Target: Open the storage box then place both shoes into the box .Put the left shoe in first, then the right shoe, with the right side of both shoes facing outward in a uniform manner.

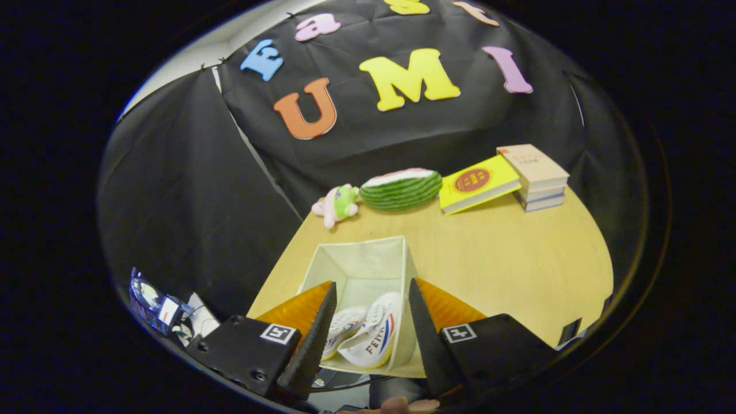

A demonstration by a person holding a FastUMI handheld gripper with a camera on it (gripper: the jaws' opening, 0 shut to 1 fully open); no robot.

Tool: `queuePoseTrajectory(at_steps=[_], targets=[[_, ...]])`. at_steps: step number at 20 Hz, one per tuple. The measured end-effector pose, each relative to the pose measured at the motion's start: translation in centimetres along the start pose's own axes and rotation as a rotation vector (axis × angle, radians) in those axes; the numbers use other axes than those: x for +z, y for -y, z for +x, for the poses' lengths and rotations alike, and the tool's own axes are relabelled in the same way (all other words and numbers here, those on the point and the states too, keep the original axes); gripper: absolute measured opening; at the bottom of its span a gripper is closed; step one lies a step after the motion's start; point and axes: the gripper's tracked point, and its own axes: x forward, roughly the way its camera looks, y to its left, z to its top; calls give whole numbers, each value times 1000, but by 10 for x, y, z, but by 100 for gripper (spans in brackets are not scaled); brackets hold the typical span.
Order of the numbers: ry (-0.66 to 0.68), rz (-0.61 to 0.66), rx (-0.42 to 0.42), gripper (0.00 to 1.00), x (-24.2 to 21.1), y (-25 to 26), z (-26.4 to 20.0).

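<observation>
Between its spread, empty fingers, the hand-held gripper (368, 322) is framing both shoes (365, 334) lying snugly inside the open box (368, 261), toys at 12 o'clock beyond.

On the table (517, 270), the storage box (368, 270) stood at its near edge, just ahead of the gripper (371, 296), whose fingers stood spread with nothing between them but the view into the box. Two shoes (368, 333) lay side by side in the box, touching. Beyond the box, along the far edge, lay a plush toy (337, 204) at eleven o'clock, a watermelon slice (401, 188) at twelve, a book (477, 183) at one, leaning on a stack of books (537, 175) farther right.
</observation>
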Motion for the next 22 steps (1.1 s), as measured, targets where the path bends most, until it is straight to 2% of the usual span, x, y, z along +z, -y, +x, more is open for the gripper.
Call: queuePoseTrajectory(at_steps=[1, 2, 5, 7, 10, 19, 22], targets=[[42, -2, -4, 83, 10, 5, -11], [96, -4, -19, 83, 22, 13, -19], [289, -89, -130, 89, 57, 55, -46], [431, -151, -201, 94, 77, 74, -85], [569, -199, -257, 100, 79, 84, -122], [704, -197, -296, 100, 43, 90, -182], [703, -193, -281, 100, 35, 84, -184]])
